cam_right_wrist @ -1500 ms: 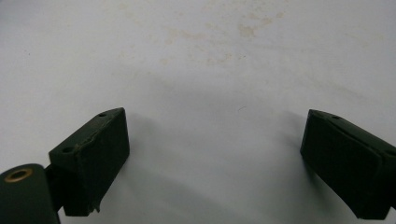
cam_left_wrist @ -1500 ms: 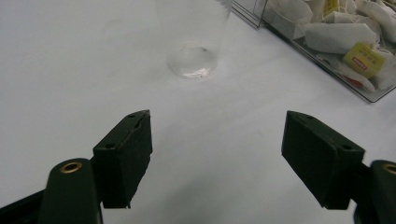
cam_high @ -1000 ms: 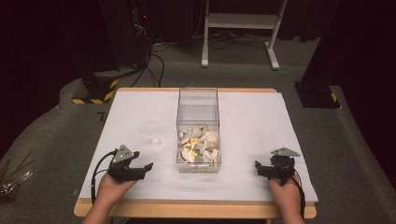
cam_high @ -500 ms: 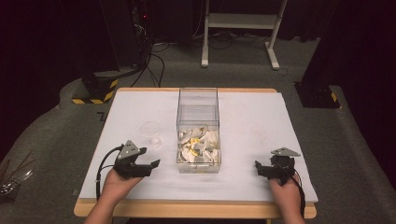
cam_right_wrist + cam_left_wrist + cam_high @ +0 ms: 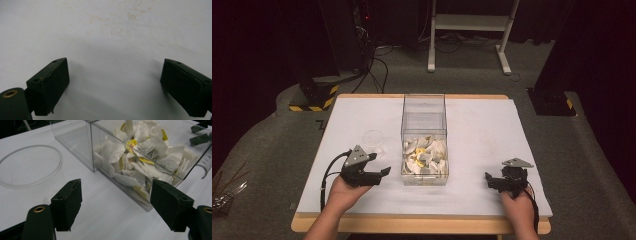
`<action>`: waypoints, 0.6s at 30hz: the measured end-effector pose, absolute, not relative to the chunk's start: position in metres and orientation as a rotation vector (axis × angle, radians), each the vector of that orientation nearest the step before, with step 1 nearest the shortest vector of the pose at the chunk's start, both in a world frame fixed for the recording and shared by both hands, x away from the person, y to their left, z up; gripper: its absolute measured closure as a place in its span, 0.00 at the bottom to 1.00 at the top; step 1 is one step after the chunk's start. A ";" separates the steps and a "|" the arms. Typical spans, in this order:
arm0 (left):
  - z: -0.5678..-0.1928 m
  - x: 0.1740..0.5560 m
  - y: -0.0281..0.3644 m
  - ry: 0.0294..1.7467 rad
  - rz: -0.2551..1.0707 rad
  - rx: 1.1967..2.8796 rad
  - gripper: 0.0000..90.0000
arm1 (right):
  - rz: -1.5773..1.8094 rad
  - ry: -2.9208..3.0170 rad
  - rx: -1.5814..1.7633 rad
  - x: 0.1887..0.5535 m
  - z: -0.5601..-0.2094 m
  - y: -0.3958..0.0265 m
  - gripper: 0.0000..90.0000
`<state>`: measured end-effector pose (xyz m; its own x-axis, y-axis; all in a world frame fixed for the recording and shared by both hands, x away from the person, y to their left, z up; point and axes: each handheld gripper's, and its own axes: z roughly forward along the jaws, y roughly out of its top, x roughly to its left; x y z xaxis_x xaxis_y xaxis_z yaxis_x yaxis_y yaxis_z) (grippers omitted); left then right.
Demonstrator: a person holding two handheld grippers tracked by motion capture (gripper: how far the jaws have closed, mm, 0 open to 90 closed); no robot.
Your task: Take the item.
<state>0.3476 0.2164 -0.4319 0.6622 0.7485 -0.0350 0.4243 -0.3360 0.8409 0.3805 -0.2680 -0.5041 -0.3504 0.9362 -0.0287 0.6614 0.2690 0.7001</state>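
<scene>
A clear plastic box (image 5: 424,135) stands mid-table, its near half heaped with white and yellow tea bags (image 5: 424,155). In the left gripper view the tea bags (image 5: 140,152) press against the box wall (image 5: 100,157) just ahead. My left gripper (image 5: 384,171) is open and empty, low over the table left of the box's near corner and pointing right toward it. A clear round cup (image 5: 373,140) sits behind that gripper; the cup (image 5: 30,166) lies off to the left of the jaws. My right gripper (image 5: 488,180) is open, empty, resting low near the front right.
The white tabletop (image 5: 482,130) has a wooden front edge (image 5: 412,224). Faint brownish stains (image 5: 117,17) mark the surface ahead of the right gripper. Beyond the table are dark carpet, cables and a white stand (image 5: 467,30).
My left gripper has moved to the right, toward the box's near left corner. The right gripper has stayed where it was.
</scene>
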 end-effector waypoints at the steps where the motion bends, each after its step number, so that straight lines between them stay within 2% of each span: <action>1: -0.432 0.348 0.216 0.913 0.453 1.976 0.29 | 0.836 2.105 1.442 0.380 -0.504 -0.268 0.09; 18: -0.413 0.357 0.186 0.831 0.421 1.965 0.30 | 0.836 2.105 1.441 0.380 -0.504 -0.268 0.09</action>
